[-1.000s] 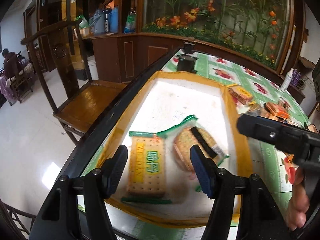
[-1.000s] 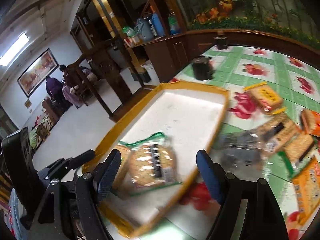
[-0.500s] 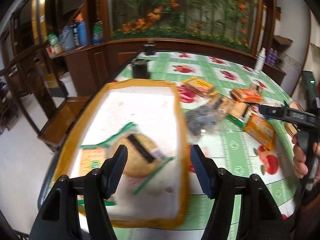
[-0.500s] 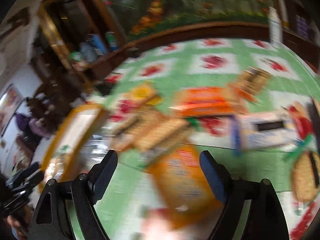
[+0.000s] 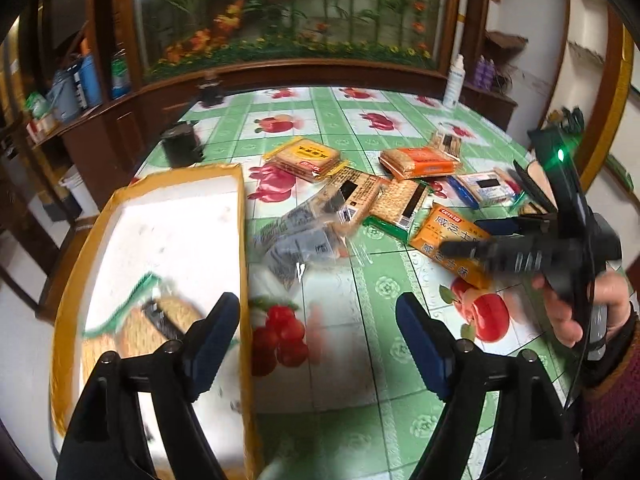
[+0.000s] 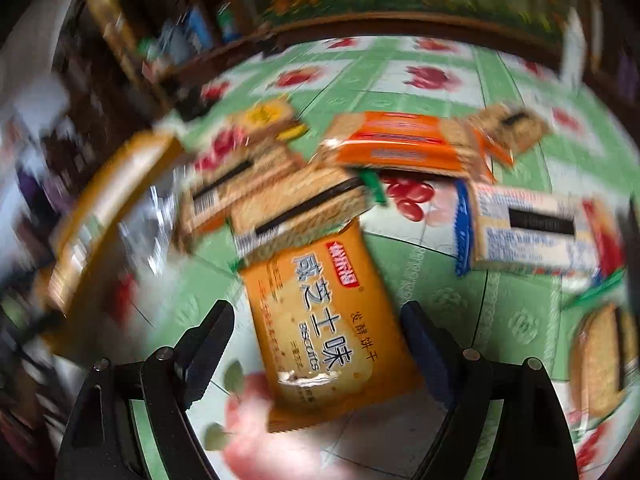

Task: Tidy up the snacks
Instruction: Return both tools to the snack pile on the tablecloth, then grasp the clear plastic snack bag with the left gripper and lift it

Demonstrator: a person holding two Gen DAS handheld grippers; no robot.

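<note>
Orange biscuit packet (image 6: 328,320): light, crinkly, brittle inside; best pinched across its flat sides. Right gripper (image 6: 320,344) straddles it, fingers spread, untouching. Left gripper (image 5: 320,336) opening, empty.

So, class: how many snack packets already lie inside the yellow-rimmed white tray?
2, blurred: a round cracker packet and a green-edged packet, both at the tray's near end, behind the left gripper. More may be hidden.

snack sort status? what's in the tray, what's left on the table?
Done: a green-edged cracker pack lies in the yellow-rimmed tray.
In hand: nothing gripped; the right gripper is open around the orange biscuit pack, and the left gripper is opening over bare tablecloth.
Left: roughly eight packs lie outside the tray.
</note>
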